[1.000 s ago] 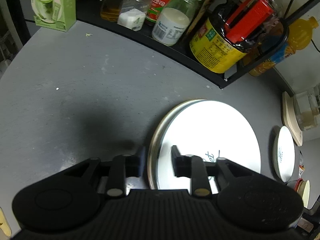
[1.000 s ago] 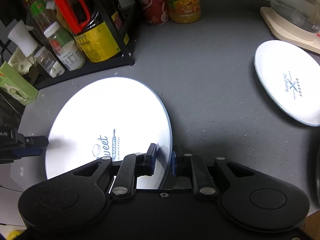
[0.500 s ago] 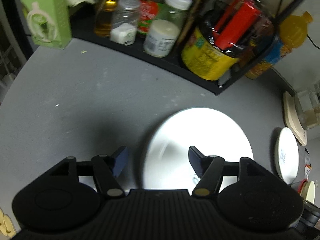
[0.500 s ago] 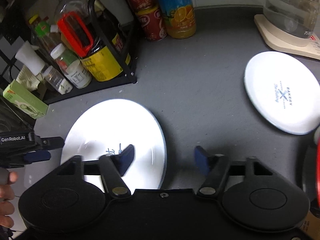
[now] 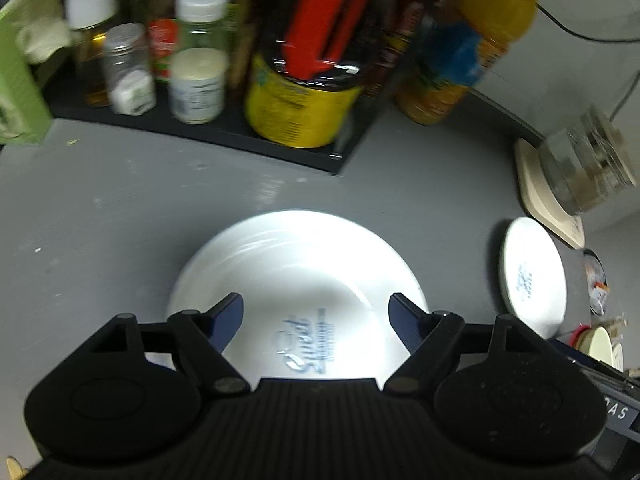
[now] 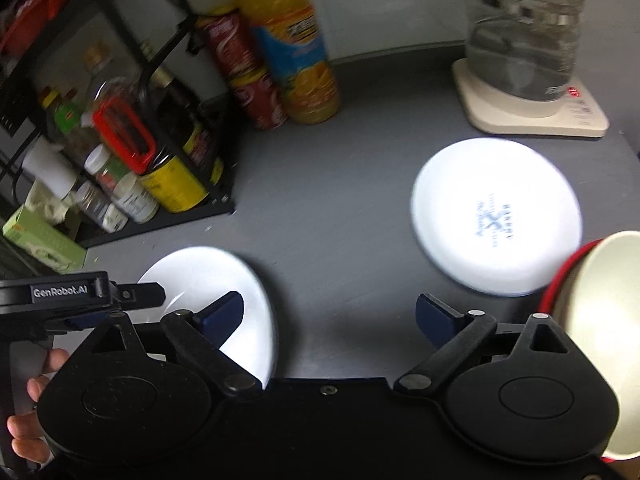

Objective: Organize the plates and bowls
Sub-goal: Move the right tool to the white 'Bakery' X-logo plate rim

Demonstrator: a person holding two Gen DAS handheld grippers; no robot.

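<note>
White and flat on the grey counter (image 5: 120, 208), the big plate (image 5: 296, 280) lies just below and ahead of the left gripper (image 5: 316, 312), whose jaws have just been opening and now stand apart with nothing pinched between them. The right gripper (image 6: 330, 314) has spread its jaws too, empty, with that plate off its left finger. The small plate (image 6: 496, 216) lies ahead and to the right of the right gripper, well apart from the big one. I judge the right hand nearer for fetching it; being round, it offers no long axis, only its rim.
</note>
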